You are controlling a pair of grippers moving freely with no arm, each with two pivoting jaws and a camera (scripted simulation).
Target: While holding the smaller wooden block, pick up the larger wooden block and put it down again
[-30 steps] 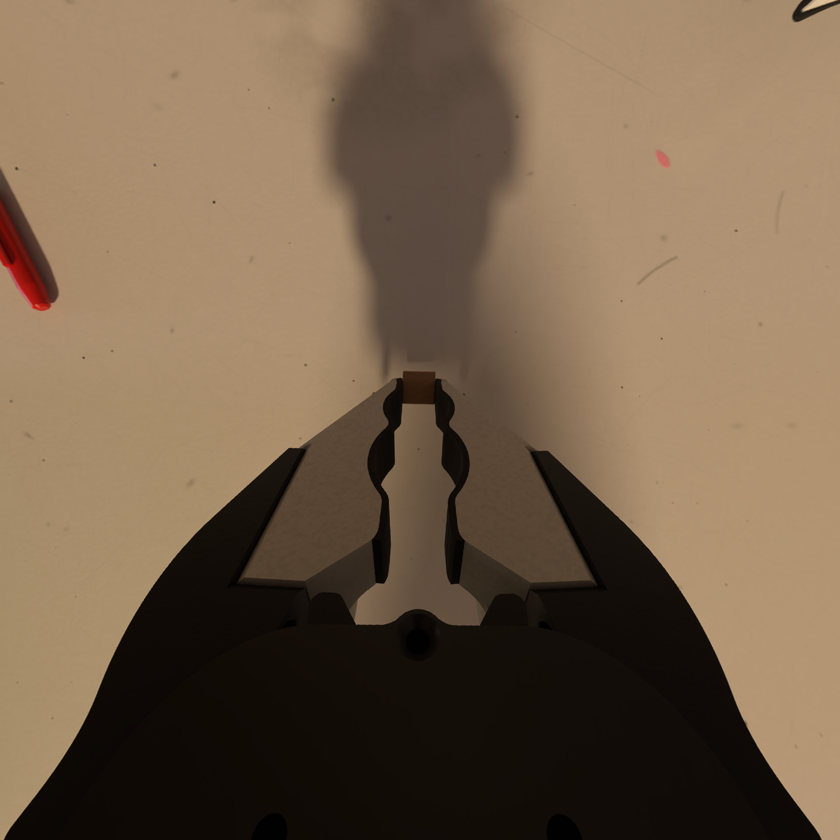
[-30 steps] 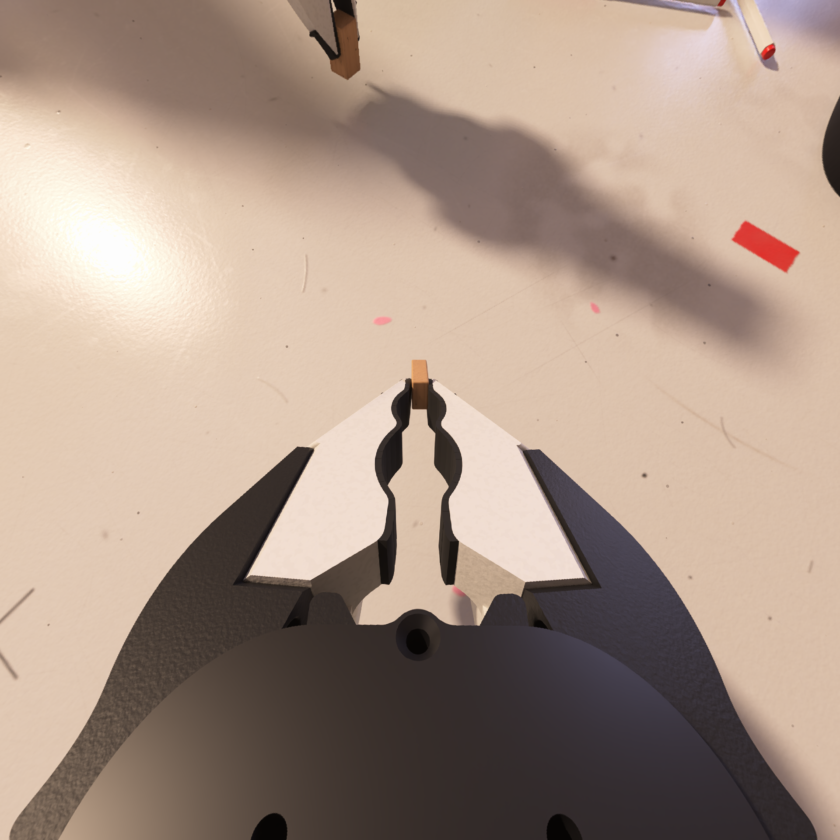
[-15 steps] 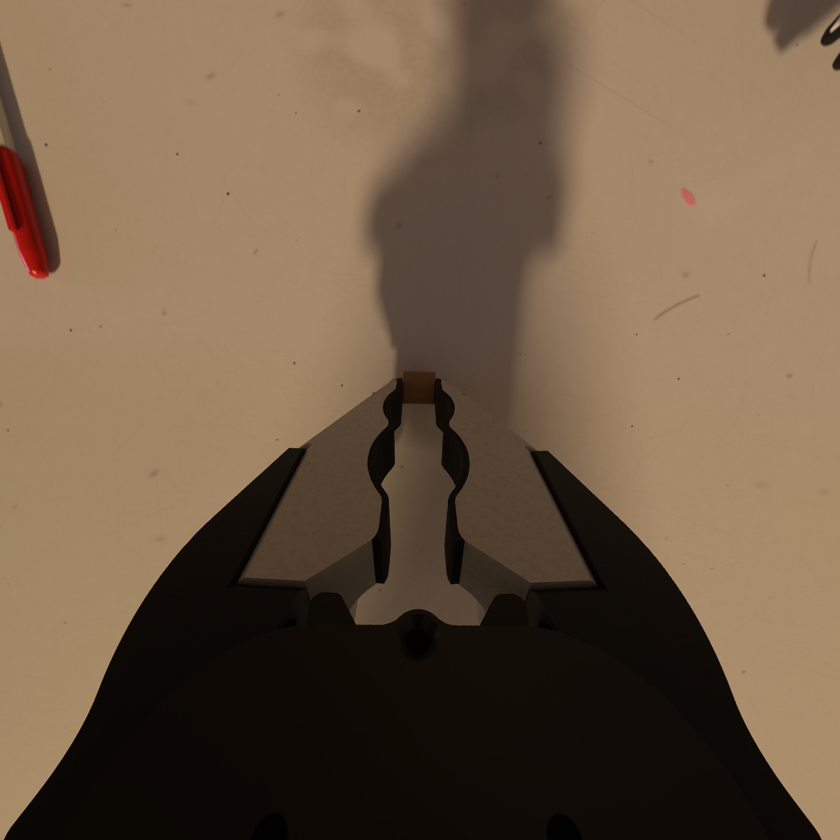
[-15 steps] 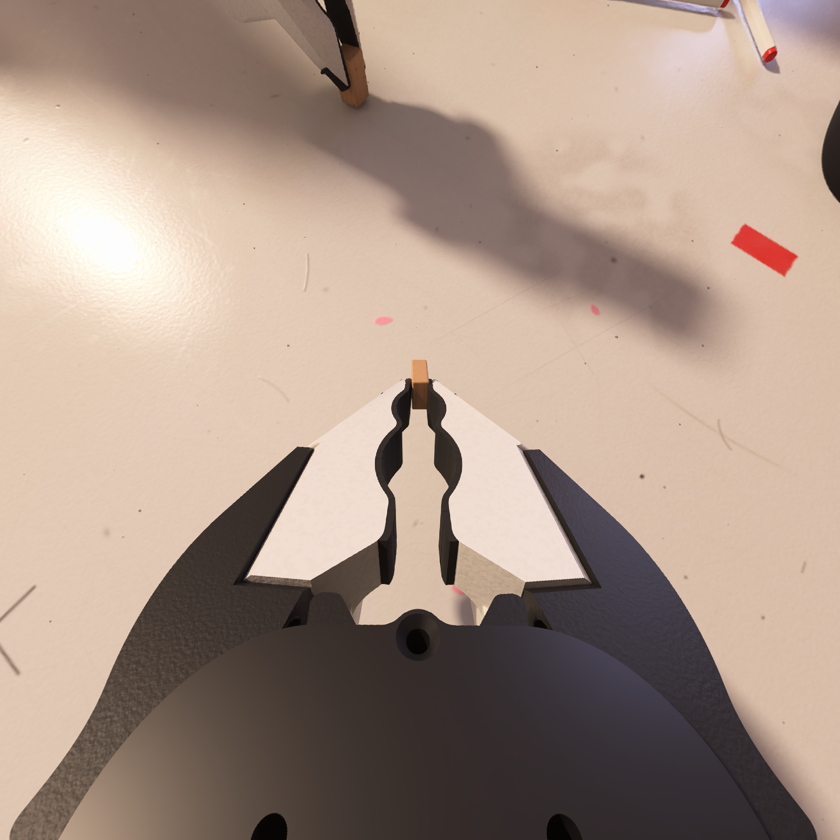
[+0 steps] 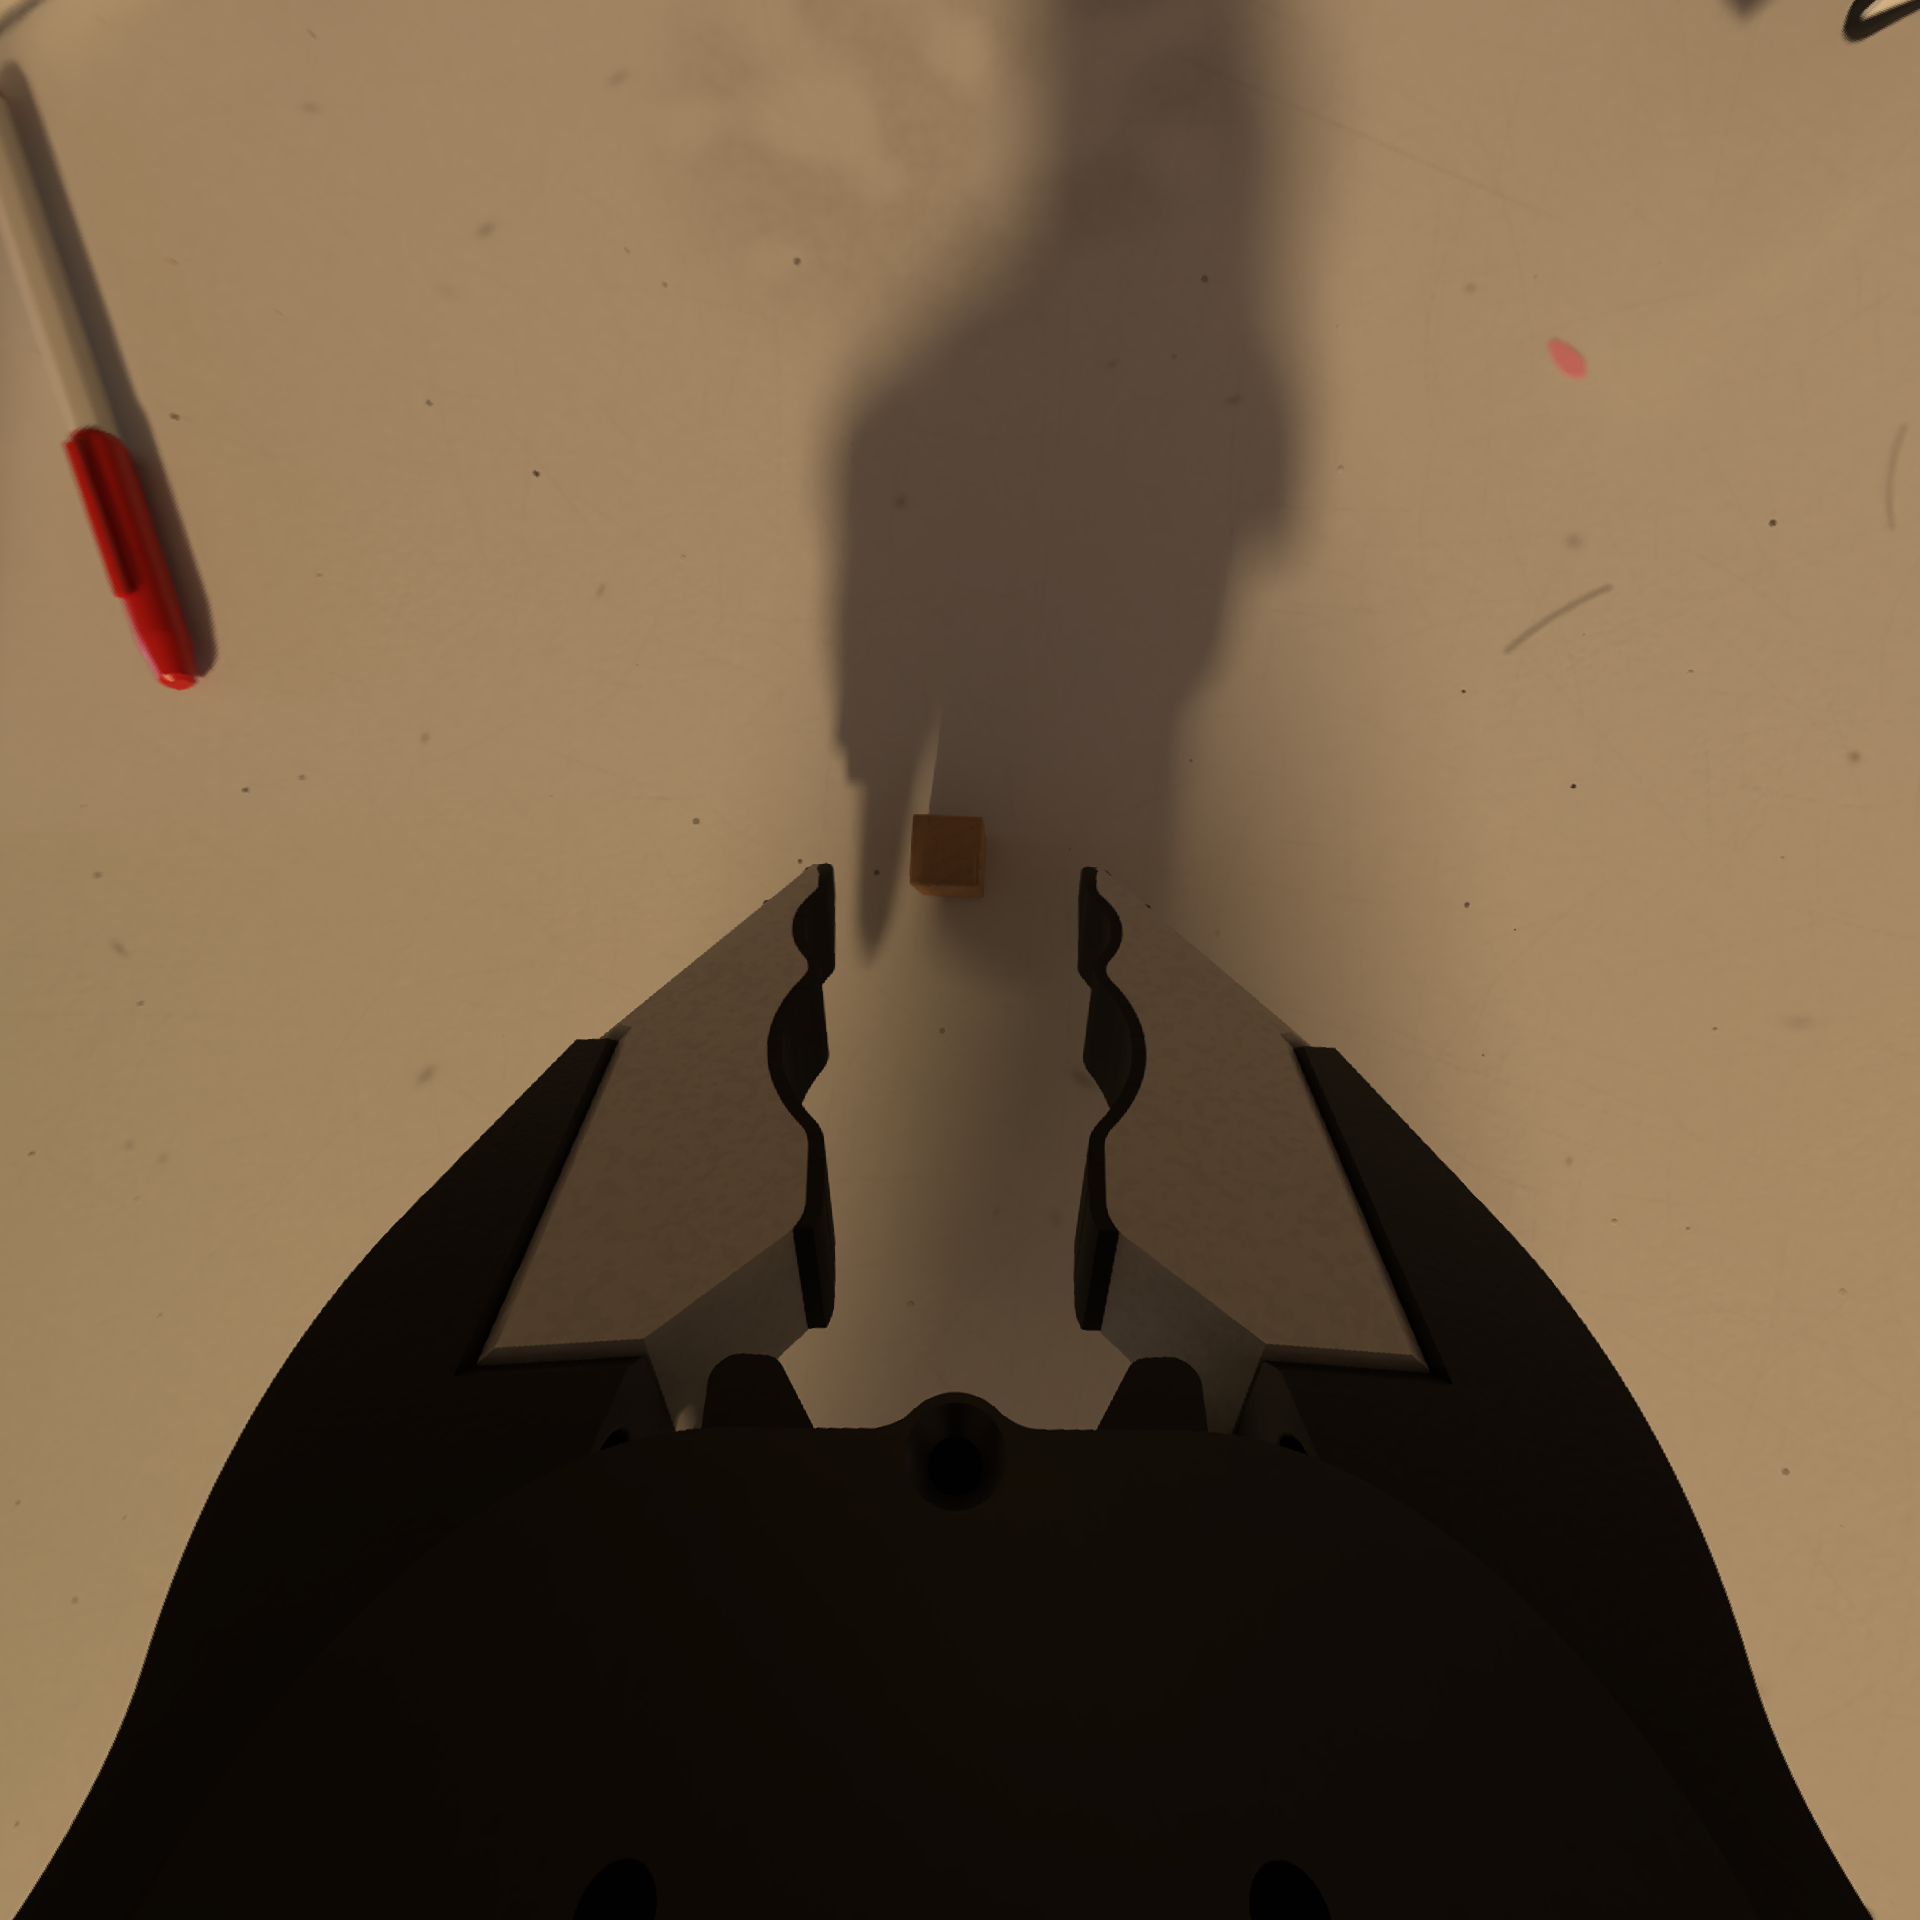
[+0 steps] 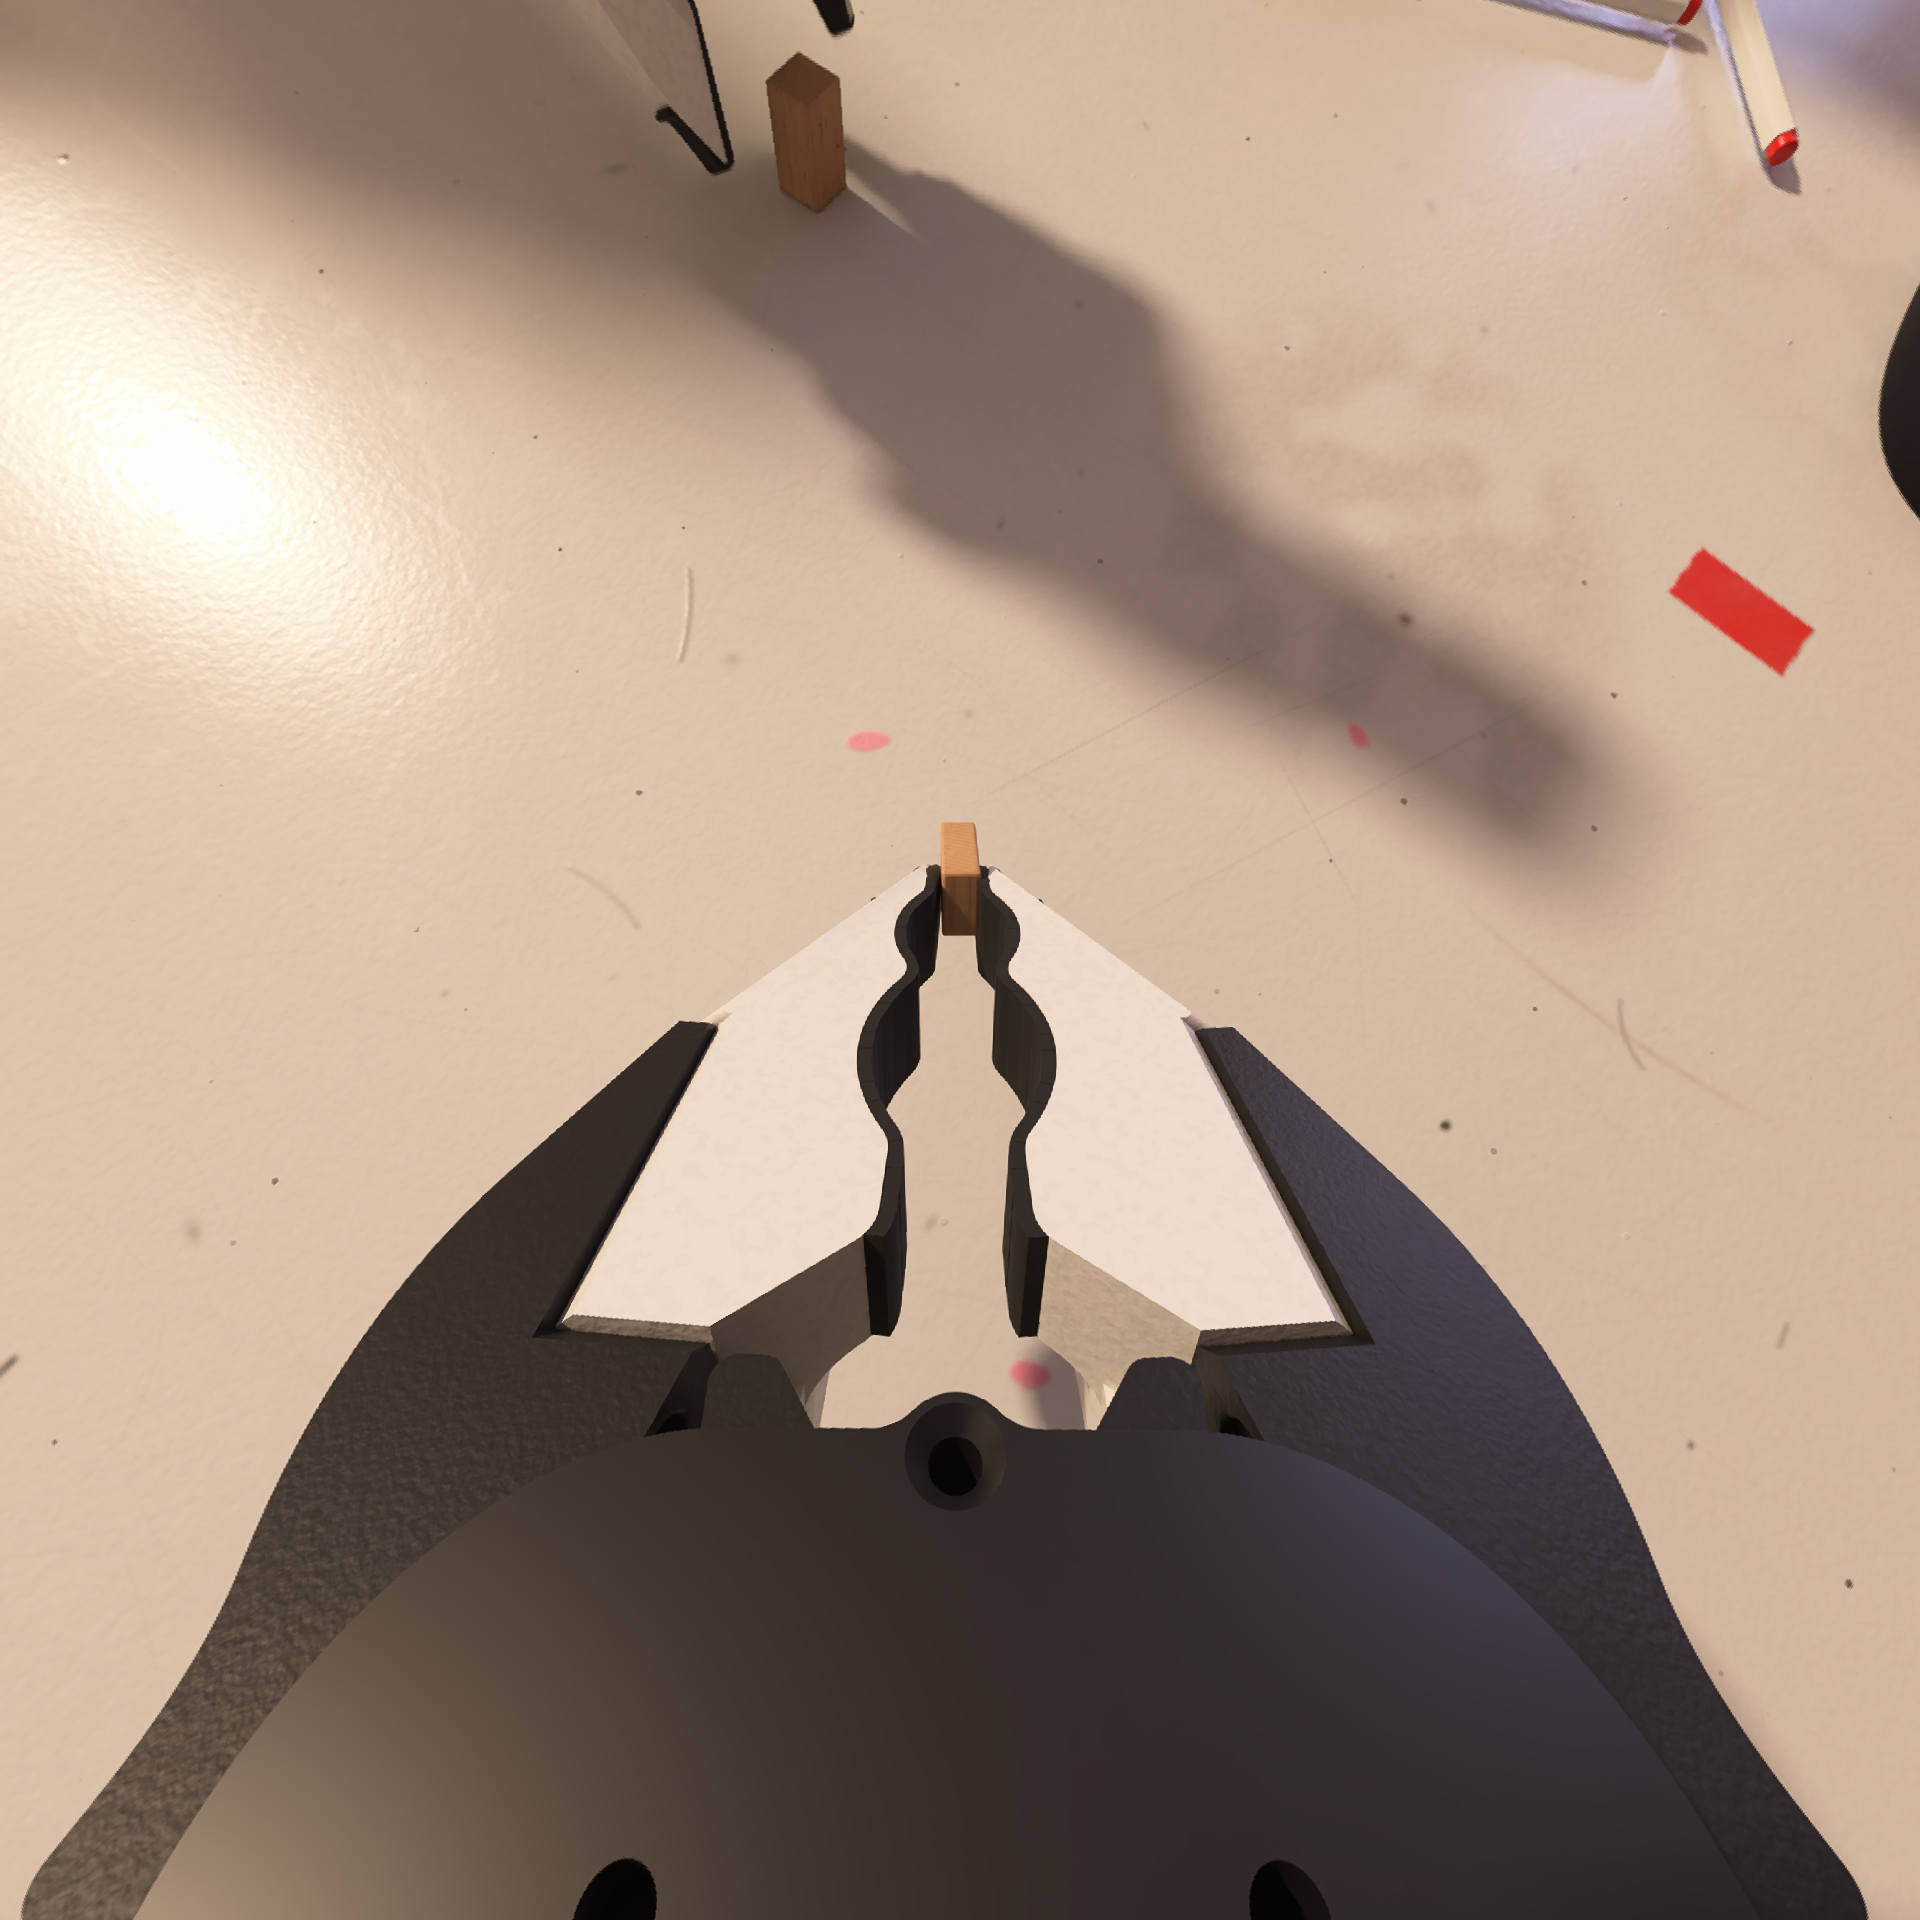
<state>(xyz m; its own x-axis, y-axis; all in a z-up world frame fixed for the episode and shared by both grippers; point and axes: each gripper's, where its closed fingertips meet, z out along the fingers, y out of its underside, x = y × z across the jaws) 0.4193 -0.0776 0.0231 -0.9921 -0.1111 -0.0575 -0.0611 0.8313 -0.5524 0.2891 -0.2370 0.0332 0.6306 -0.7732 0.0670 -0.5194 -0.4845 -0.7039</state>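
Observation:
The larger wooden block stands upright on the beige table, seen end-on from above between and just beyond my left fingertips. My left gripper is open and holds nothing. The same block shows as a tall upright post at the top of the right wrist view, with one finger of the left gripper close beside it on its left. My right gripper is shut on the smaller wooden block, a thin light piece pinched at the fingertips above the table.
A pen with a red cap lies at the far left of the left wrist view. White markers with red tips lie at the top right of the right wrist view. A red tape strip and a dark object are at the right edge.
My left gripper has come down to the table and opened, letting go of the larger block, which now stands on the table. The right gripper has not moved and keeps the smaller block.

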